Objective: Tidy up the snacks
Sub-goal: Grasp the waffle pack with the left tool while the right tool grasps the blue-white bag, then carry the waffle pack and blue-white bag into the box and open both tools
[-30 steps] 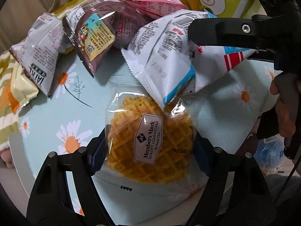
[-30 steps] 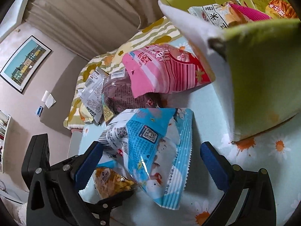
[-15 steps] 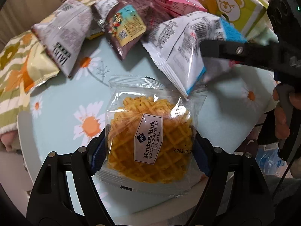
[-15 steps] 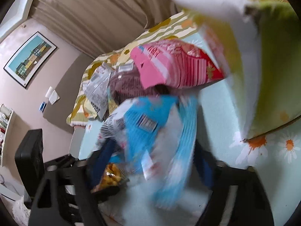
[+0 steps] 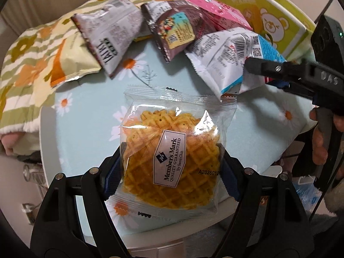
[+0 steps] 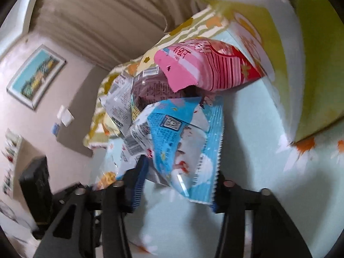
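Note:
My left gripper [image 5: 169,167] is shut on a clear Member's Mark packet of waffle crisps [image 5: 172,163], held just above the round daisy-print table [image 5: 86,120]. My right gripper [image 6: 178,185] is shut on a blue and white snack bag [image 6: 182,142], lifted off the table; the same bag [image 5: 228,58] and the right gripper [image 5: 264,73] show at the right of the left wrist view. A yellow-green bear-print box [image 5: 268,19] stands at the back right; its wall [image 6: 311,64] is close beside the blue bag.
A pink bag [image 6: 210,66], a maroon bag [image 5: 178,32], a grey bag [image 5: 109,40] and a pale yellow bag [image 5: 71,64] lie along the table's far side. A striped flowered blanket [image 5: 25,49] lies to the left. The table edge is close below my left gripper.
My right gripper closed on the blue bag and lifted it toward the box. My left gripper, holding the waffle packet, drew back so the other bags look farther off.

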Motion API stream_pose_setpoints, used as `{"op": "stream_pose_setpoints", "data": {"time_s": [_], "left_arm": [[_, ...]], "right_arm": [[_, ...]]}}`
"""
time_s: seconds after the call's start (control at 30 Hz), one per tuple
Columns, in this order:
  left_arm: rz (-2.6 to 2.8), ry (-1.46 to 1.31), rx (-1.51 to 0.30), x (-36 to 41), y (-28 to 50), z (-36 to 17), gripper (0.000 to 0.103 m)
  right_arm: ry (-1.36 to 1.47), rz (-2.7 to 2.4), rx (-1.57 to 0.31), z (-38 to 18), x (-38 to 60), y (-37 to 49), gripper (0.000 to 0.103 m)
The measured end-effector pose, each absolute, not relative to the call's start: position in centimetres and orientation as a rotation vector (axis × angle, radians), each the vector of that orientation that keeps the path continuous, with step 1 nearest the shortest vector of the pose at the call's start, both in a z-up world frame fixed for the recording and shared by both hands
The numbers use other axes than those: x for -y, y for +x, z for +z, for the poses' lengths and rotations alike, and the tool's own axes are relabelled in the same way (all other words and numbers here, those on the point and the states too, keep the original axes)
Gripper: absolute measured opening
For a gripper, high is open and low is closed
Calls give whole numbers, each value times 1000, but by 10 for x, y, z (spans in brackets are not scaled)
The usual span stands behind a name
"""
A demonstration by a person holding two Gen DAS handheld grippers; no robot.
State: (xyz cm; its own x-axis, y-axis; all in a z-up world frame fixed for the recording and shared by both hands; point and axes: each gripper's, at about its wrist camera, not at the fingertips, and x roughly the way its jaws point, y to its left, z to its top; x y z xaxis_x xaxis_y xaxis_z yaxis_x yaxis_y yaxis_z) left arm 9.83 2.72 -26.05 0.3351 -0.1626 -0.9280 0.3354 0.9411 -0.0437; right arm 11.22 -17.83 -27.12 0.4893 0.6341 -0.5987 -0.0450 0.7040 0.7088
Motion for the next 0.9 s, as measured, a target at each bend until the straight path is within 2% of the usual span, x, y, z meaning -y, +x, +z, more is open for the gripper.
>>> {"op": "stream_pose_setpoints", "data": {"time_s": [0.03, 0.07, 0.53, 0.9], "left_arm": [[-325, 162, -1186, -33, 97, -259, 76], [-322, 159, -1184, -35, 97, -258, 76], [-333, 141, -1185, -46, 86, -254, 76], [-335, 118, -1189, -54, 99, -257, 76]], "right_arm": [[723, 445, -969, -271, 180, 111, 67], [738, 431, -957, -271, 180, 110, 69], [1119, 295, -825, -284, 182, 118, 69], [987, 319, -894, -285, 167, 125, 69]]}}
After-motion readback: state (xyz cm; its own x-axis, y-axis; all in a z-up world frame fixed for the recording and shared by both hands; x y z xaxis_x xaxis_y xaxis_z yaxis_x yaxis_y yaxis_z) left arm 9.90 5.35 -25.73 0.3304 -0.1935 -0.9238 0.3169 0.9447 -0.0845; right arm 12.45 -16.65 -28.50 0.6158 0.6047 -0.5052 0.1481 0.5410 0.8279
